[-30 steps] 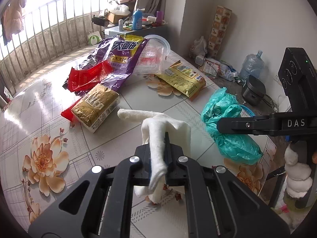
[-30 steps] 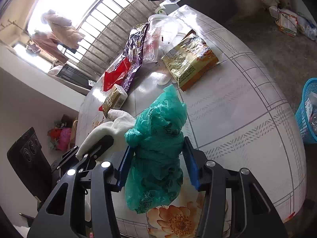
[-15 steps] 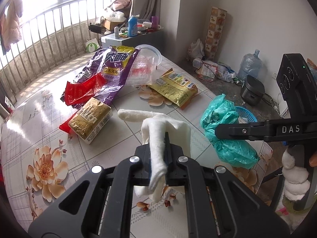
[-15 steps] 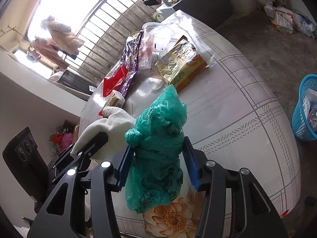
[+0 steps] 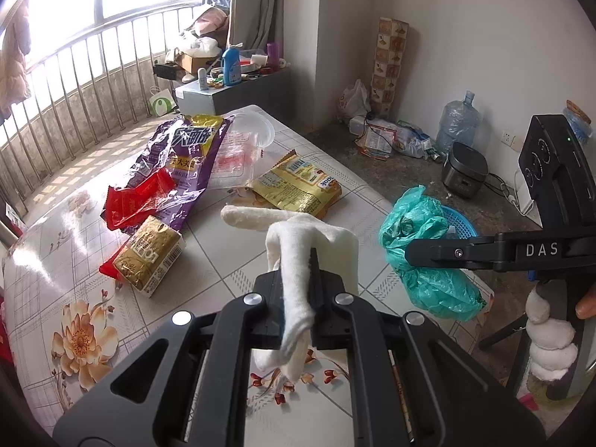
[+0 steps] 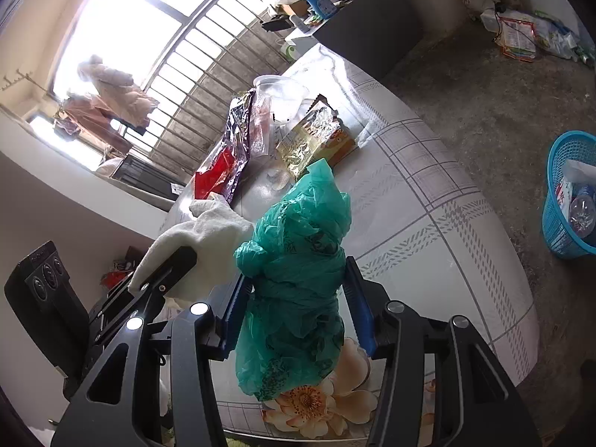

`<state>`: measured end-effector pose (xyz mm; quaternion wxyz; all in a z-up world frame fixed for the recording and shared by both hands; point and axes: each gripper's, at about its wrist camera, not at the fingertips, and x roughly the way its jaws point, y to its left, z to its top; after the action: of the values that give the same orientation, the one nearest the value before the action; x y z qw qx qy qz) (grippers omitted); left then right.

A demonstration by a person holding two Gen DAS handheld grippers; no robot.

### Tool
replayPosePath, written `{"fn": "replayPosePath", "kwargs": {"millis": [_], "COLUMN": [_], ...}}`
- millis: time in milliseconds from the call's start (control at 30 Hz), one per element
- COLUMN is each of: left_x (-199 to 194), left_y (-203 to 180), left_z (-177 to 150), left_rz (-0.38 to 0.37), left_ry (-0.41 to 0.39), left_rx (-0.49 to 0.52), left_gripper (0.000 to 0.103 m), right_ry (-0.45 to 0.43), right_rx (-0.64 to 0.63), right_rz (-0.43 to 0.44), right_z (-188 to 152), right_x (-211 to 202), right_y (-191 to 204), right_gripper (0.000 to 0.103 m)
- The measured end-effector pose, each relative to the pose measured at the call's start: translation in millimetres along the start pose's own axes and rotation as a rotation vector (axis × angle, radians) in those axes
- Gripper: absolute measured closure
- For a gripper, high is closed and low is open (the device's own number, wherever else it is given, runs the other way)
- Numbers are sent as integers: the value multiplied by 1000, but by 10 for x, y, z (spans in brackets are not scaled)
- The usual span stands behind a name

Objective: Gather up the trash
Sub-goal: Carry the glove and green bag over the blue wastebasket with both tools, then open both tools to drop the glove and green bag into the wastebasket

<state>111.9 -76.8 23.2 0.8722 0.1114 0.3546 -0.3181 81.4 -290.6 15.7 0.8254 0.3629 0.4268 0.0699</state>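
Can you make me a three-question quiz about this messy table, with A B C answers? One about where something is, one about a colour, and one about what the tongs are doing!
1. Where is the blue basket?
A. On the table
B. On the floor beside the table
C. On the windowsill

2. What colour is the plastic bag in the right tongs?
A. Green
B. Red
C. Yellow

3. What are the left tongs doing?
A. Hanging open with nothing in them
B. Pinching a white cloth
C. Pinching a bottle

Answers:
1. B, the basket stands on the grey floor past the edge of the table.
2. A, the crumpled bag between the blue pads is green.
3. B, the cloth is squeezed between the closed fingers and droops out below.
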Motion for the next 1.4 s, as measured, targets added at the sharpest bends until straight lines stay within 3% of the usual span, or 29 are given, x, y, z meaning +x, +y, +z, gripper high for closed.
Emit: {"fn": "replayPosePath", "kwargs": {"millis": [467,800,1033,1200,1400], "left_x": [76,474,1046,1633,2342], "left_y": [-317,-1016,-1822,-2407,-3007], "left_z": [371,868,1161,1217,1298], "left_rz": [-166,-316,-420,-440,-419], "left_ry": [-10,12,96,193,269], "left_rx": [12,109,196,261,332], "left_gripper": [96,96,96,96,96], "right_ry": [-108,-318,-473,-475,-469], "right_rx": [86,246,453,600,684], "right_rz": [0,-78,-227,-253,-261], "right_z": [-25,52,-113,-134,15], "right_x": [-422,-1150,-1664,-1633,-1494], "right_y": [-323,-1006,-1882,-2503,-3058], "right_gripper": [55,55,55,55,55]}}
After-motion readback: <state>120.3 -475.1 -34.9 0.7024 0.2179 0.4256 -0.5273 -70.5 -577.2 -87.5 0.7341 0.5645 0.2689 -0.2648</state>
